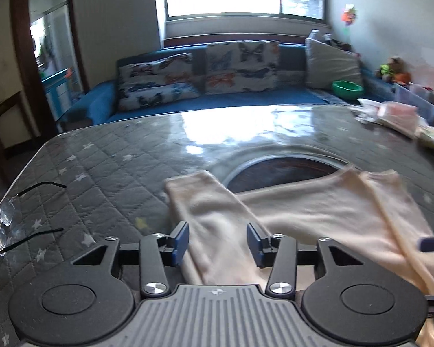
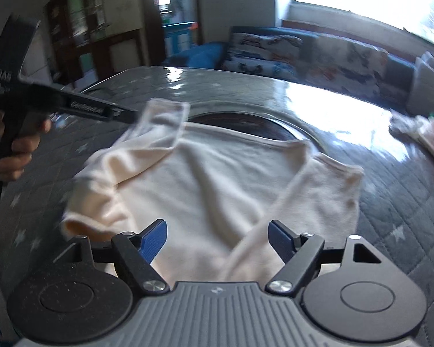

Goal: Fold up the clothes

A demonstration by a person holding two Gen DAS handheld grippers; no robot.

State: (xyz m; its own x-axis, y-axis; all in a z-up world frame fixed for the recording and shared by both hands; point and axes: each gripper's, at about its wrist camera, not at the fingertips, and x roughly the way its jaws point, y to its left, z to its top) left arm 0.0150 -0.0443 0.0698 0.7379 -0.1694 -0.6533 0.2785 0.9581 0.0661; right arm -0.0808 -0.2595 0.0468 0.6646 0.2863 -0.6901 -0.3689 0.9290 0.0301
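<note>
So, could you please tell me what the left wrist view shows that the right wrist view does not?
Only the left wrist view shows the eyeglasses on the quilted table and a green bowl. Only the right wrist view shows the person's left hand gripping its tool. Both show the cream garment, the round opening, the blue sofa and open jaws.

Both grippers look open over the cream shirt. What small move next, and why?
Probably close the left gripper on the folded-in sleeve lying between its open fingers, since nothing is gripped yet. The right gripper hovers open above the cream shirt.
</note>
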